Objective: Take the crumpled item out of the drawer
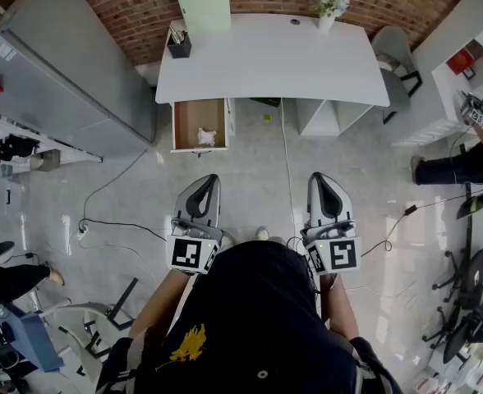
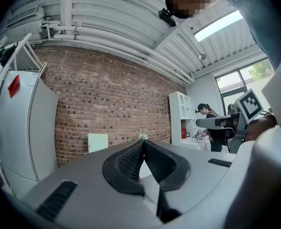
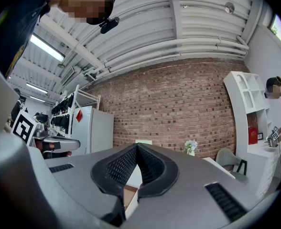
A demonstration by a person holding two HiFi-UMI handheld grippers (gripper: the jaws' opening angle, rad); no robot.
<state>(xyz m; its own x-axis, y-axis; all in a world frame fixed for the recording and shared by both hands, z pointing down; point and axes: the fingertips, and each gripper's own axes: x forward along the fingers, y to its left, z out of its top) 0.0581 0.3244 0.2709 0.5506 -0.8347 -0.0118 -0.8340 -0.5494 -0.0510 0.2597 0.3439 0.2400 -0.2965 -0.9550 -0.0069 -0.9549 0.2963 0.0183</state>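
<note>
A wooden drawer [image 1: 194,117] stands pulled out from under the left end of the white desk [image 1: 266,56]. In it, near its front edge, lies a crumpled white item [image 1: 206,138]. My left gripper [image 1: 211,179] is held over the floor just below the drawer, shut and empty. My right gripper [image 1: 317,178] is level with it further right, also shut and empty. In the left gripper view the left gripper's [image 2: 143,142] black pads meet at the tip. The right gripper view shows the right gripper [image 3: 136,147] pressed together the same way.
A black pen holder [image 1: 178,43] and a flower vase [image 1: 332,6] stand on the desk. A grey cabinet [image 1: 61,72] is at the left and a chair [image 1: 393,64] at the right. Cables [image 1: 110,220] run over the floor. Another person [image 1: 463,167] stands by white shelves.
</note>
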